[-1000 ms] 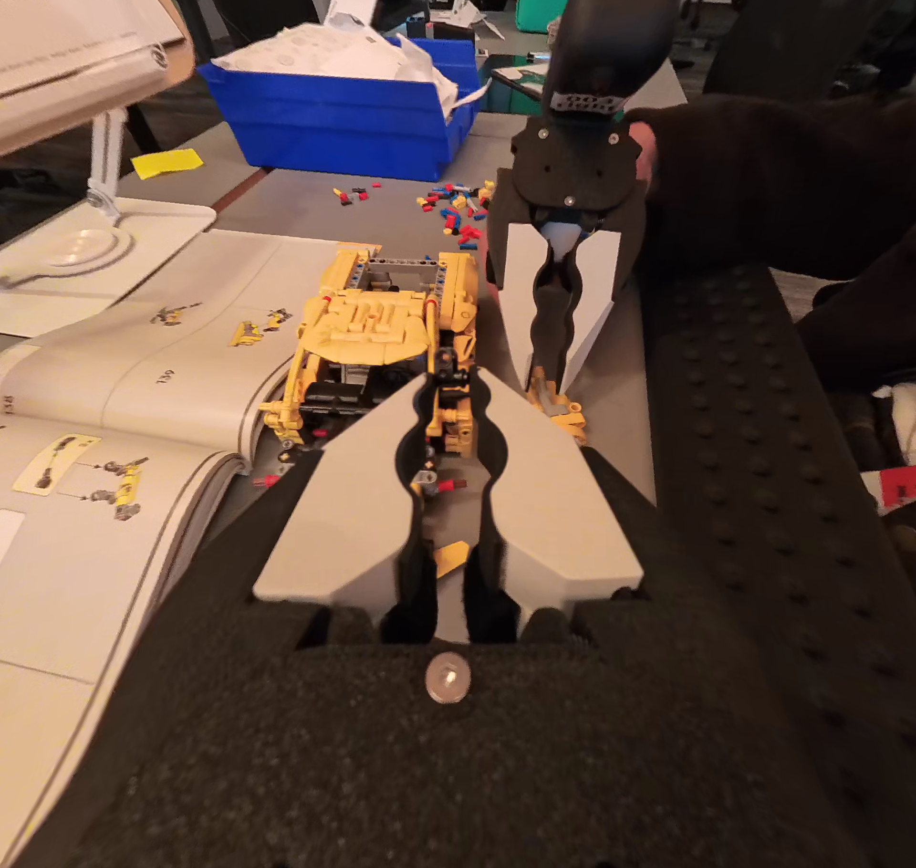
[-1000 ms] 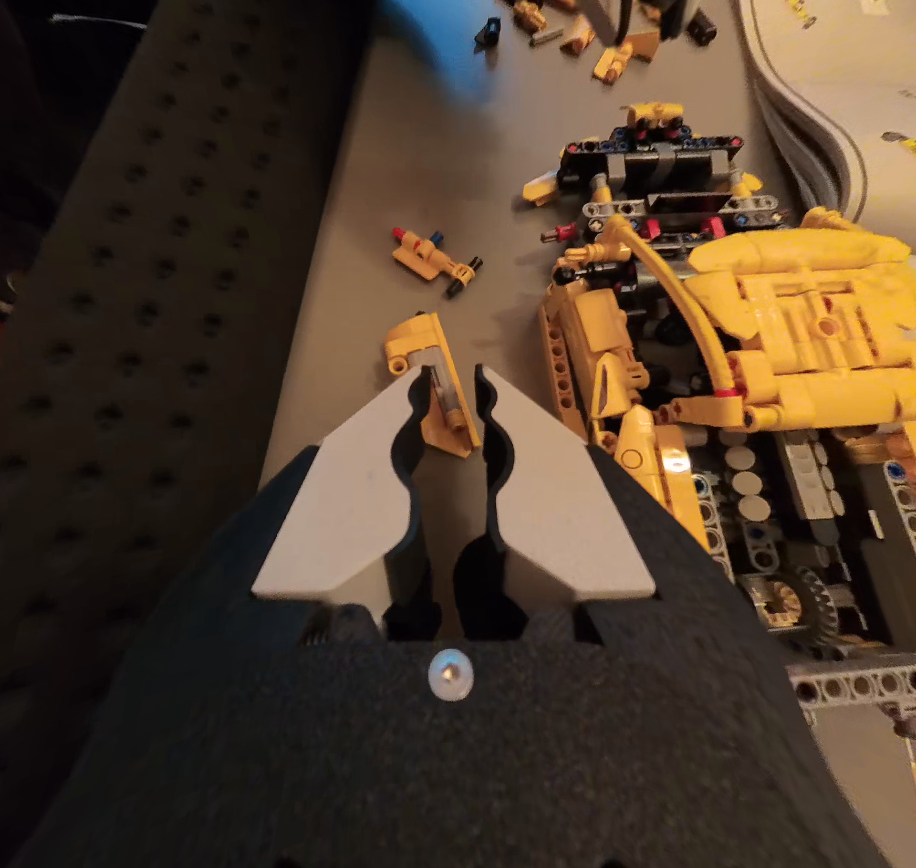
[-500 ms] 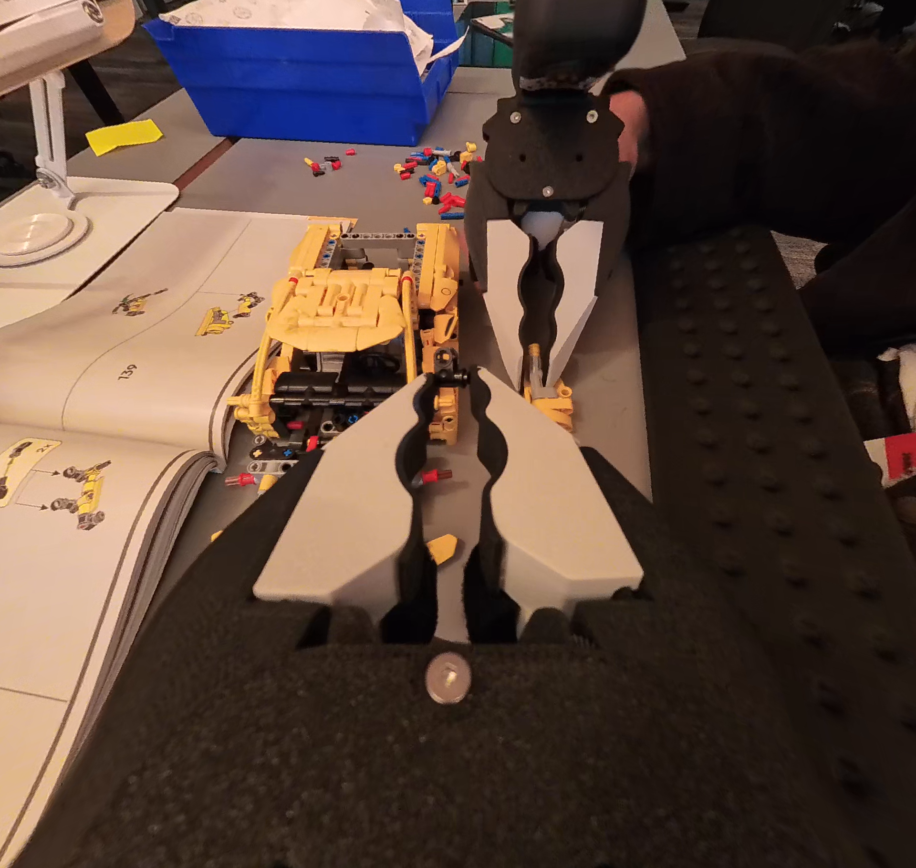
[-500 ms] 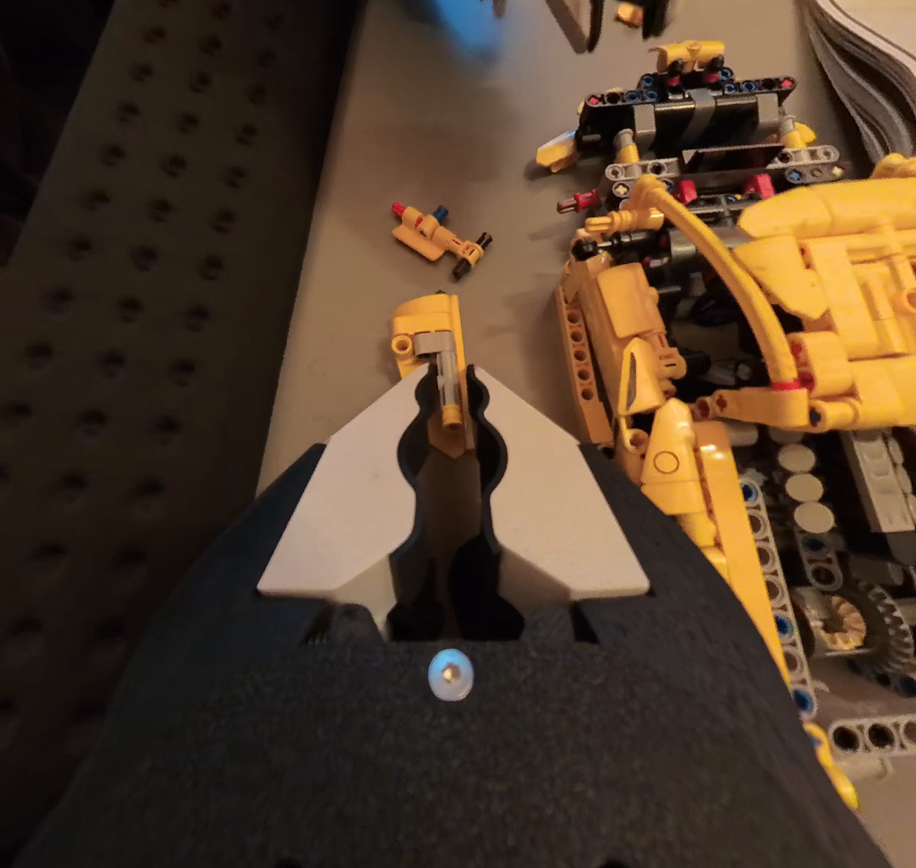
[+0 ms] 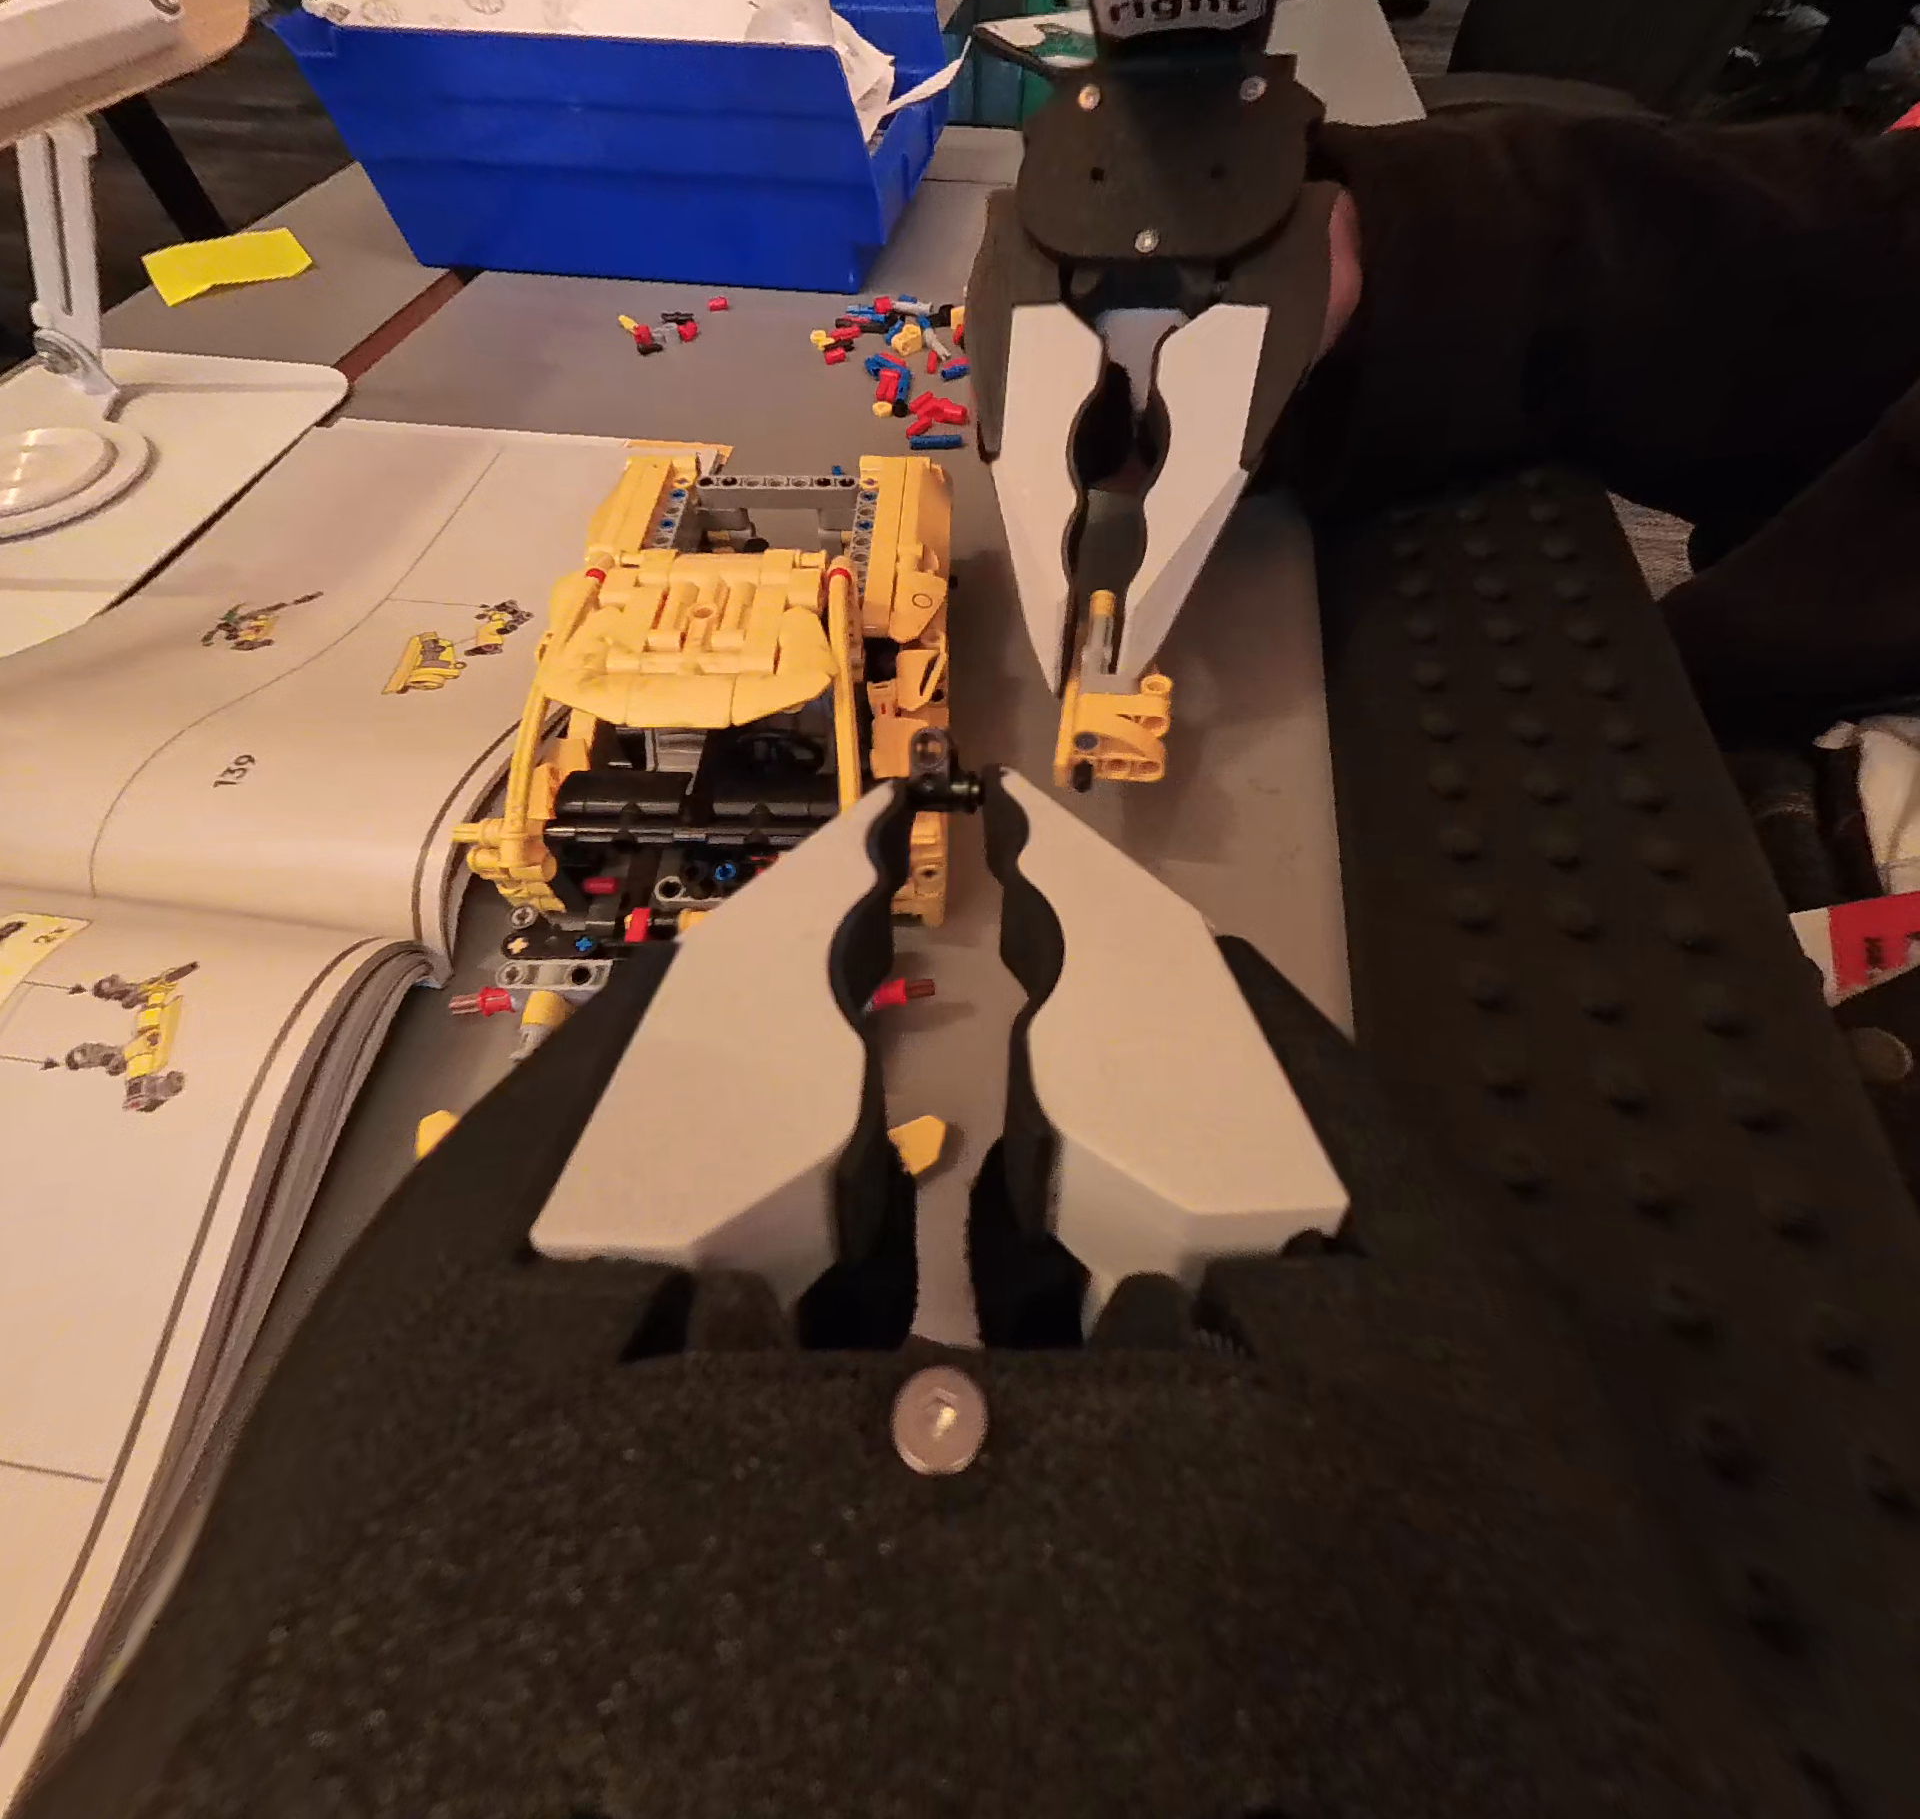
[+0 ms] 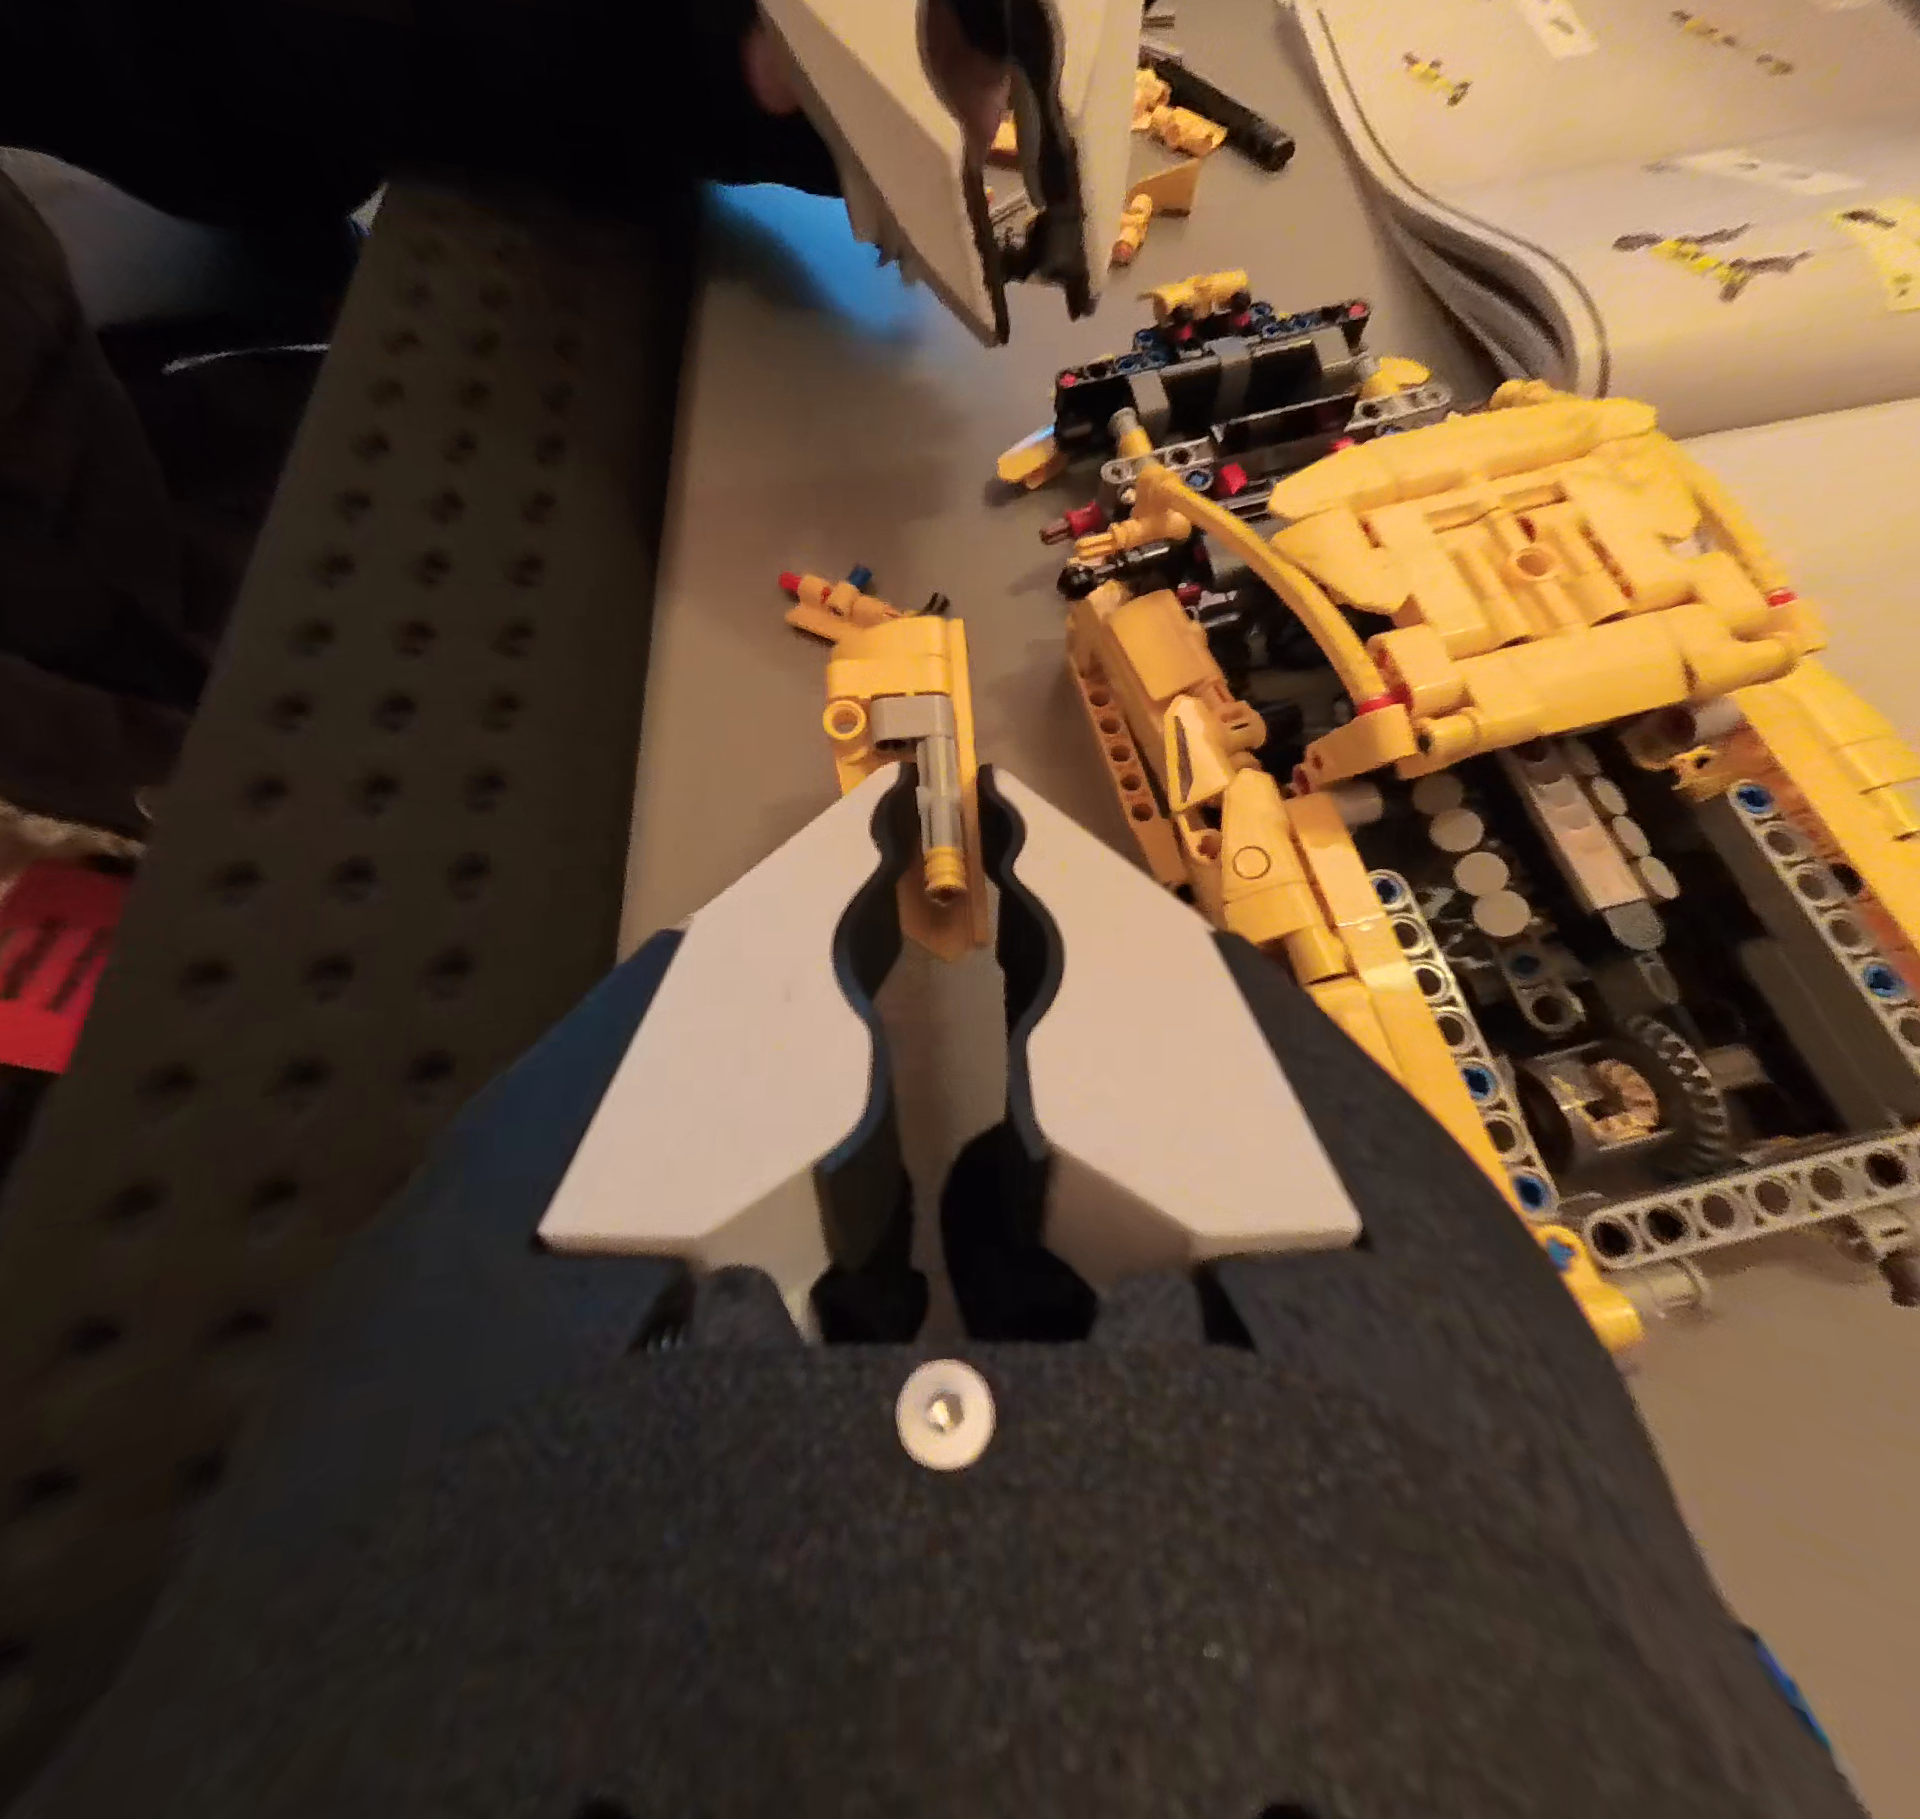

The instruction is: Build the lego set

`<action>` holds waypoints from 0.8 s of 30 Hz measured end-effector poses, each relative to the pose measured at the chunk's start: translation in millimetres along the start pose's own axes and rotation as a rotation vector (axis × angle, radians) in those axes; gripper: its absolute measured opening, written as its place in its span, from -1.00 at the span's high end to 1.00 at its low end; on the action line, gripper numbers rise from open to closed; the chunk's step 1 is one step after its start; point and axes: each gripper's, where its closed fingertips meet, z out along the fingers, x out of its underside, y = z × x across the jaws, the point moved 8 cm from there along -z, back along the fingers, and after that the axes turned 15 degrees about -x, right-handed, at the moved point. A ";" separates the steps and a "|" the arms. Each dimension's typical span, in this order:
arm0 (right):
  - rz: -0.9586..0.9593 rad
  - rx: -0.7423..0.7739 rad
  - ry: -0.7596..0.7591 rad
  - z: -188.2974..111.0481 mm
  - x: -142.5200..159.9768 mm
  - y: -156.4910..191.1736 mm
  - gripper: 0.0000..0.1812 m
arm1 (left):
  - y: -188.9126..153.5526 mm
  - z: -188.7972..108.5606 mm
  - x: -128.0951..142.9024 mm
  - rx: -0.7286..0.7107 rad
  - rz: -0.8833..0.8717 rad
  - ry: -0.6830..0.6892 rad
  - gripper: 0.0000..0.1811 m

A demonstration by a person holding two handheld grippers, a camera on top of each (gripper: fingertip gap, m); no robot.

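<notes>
Subassembly (image 6: 914,730) pickup underway: right gripper (image 6: 940,803) fingers clamped on yellow piece beside car (image 5: 727,689), left gripper (image 5: 940,798) pinching small black connector (image 5: 935,772); next likely mate them.

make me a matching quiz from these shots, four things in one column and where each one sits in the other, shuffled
Things:
1. blue bin
2. manual
3. black pin piece
4. yellow panel piece

Places:
A. between the right gripper's fingertips
B. at the far end of the table, stuffed with crumpled paper
C. at the left gripper's fingertips
D. open flat beside the yellow car

Pairs: 1-B, 2-D, 3-C, 4-A
</notes>
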 end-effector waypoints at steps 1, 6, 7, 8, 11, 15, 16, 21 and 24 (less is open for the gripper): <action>-0.014 0.007 0.003 -0.3 -0.3 0.4 0.89 | -1.0 0.3 -0.2 0.009 -0.006 0.001 0.86; 0.014 -0.012 -0.050 -3.6 -3.5 -0.5 0.89 | -0.6 0.1 -1.8 0.013 -0.025 -0.012 0.86; 0.020 -0.013 -0.021 -2.1 0.4 -1.2 0.89 | 0.9 -0.3 -1.7 0.003 -0.026 -0.013 0.86; 0.022 -0.014 0.027 0.6 5.5 -1.2 0.89 | 2.5 -0.6 -1.5 -0.004 -0.028 -0.012 0.86; -0.006 -0.020 0.158 11.0 16.7 1.7 0.89 | 8.9 -1.9 -0.1 -0.024 -0.047 -0.008 0.86; -0.024 -0.014 0.207 18.3 20.6 2.0 0.89 | 14.2 -2.6 2.2 -0.042 -0.059 0.000 0.86; -0.026 -0.016 0.206 18.4 20.6 2.2 0.89 | 14.4 -2.5 2.5 -0.044 -0.057 0.002 0.86; -0.059 -0.005 0.194 18.1 22.0 3.1 0.83 | 13.4 -0.9 4.0 -0.043 -0.045 0.010 0.86; -0.059 0.034 0.191 8.3 14.7 5.6 0.64 | 15.1 -0.6 5.2 -0.047 -0.053 0.014 0.86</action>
